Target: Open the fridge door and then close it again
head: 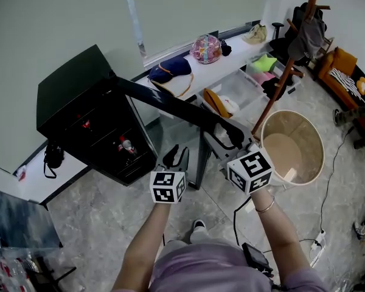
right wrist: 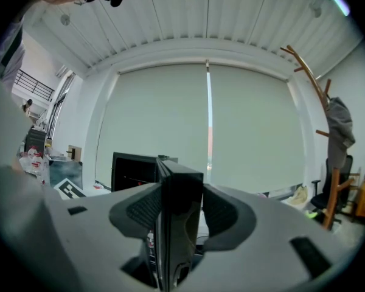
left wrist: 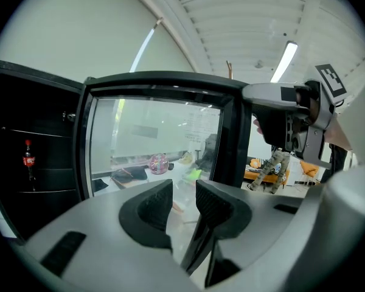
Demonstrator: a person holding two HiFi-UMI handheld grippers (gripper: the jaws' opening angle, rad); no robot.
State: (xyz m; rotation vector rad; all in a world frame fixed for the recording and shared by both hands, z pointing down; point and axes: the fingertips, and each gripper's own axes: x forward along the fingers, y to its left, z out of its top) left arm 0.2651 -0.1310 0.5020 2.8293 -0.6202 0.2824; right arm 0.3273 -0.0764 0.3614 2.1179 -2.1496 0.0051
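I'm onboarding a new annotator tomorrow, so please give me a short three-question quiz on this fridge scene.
1. True or false: the fridge door is shut.
2. Which tongs grip the door's free edge? A) left tongs B) right tongs
3. Fill in: the left tongs stand apart and hold ____.

Key: 1 false, the door stands swung out from the cabinet. 2 B. 3 nothing.
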